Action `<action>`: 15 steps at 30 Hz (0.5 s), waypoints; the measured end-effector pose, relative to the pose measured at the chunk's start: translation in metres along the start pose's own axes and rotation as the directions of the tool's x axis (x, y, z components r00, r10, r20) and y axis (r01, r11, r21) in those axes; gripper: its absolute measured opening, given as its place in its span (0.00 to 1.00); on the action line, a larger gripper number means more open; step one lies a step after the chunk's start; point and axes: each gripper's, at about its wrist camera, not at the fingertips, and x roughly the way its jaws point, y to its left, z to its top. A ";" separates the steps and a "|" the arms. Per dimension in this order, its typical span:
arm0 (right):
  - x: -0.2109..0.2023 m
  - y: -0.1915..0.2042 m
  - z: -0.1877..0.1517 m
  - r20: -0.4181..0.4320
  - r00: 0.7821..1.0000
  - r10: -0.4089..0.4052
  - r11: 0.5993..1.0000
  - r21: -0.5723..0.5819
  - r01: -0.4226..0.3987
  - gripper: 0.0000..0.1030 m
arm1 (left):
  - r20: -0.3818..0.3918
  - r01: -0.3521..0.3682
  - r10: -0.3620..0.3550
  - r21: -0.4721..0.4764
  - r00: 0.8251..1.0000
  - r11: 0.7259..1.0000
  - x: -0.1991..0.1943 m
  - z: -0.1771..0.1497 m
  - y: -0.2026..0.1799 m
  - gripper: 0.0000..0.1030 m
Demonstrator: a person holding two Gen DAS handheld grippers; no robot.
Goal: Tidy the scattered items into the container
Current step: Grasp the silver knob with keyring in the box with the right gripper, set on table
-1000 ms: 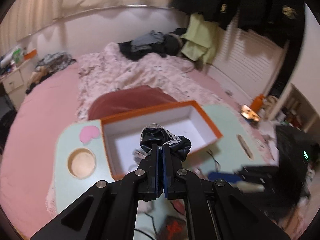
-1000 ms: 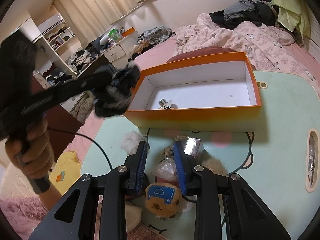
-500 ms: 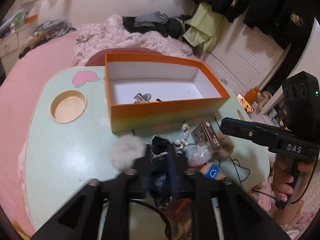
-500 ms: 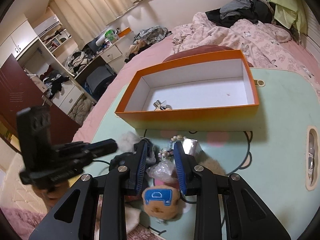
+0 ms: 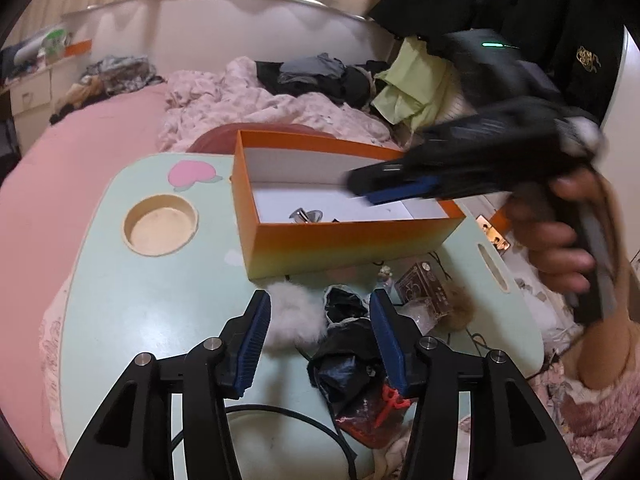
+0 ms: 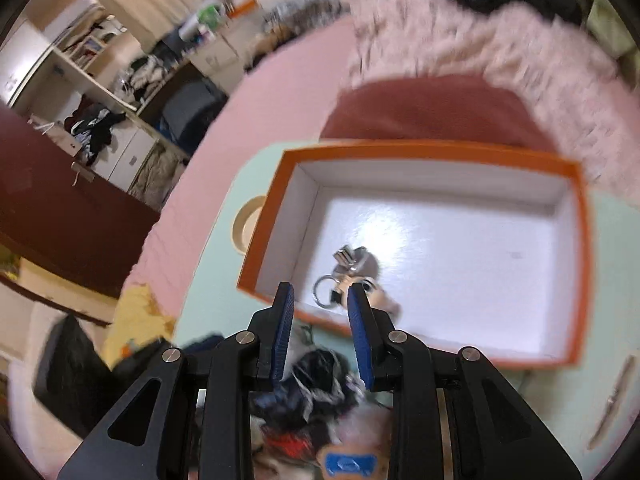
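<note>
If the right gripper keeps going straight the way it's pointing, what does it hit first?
Probably the keyring lying in the orange box: the open right gripper points straight at it over the near wall. Blur makes depth uncertain.

The left gripper (image 5: pixel 318 330) is open now, and the black cloth (image 5: pixel 346 344) lies on the table (image 5: pixel 132 304). The right gripper (image 6: pixel 320 320) is up over the orange box (image 6: pixel 420 152).

pink bed (image 5: pixel 92 152) | rumpled blanket (image 5: pixel 256 100) | dark jackets (image 5: pixel 560 12) hanging | shelves (image 6: pixel 92 80)
</note>
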 end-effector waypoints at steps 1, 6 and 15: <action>0.013 -0.002 0.006 -0.037 0.999 0.001 1.000 0.021 0.000 0.28 | -0.001 0.013 -0.013 -0.006 1.000 1.000 0.000 0.000 0.001 0.49; 0.050 0.006 0.017 -0.076 0.985 -0.153 0.988 -0.016 0.152 0.31 | 0.010 0.013 -0.013 -0.013 1.000 1.000 -0.005 -0.002 0.001 0.49; 0.077 0.015 0.019 -0.117 0.951 -0.287 0.957 -0.072 0.280 0.46 | 0.013 0.015 -0.015 -0.029 1.000 0.999 -0.004 -0.003 0.004 0.49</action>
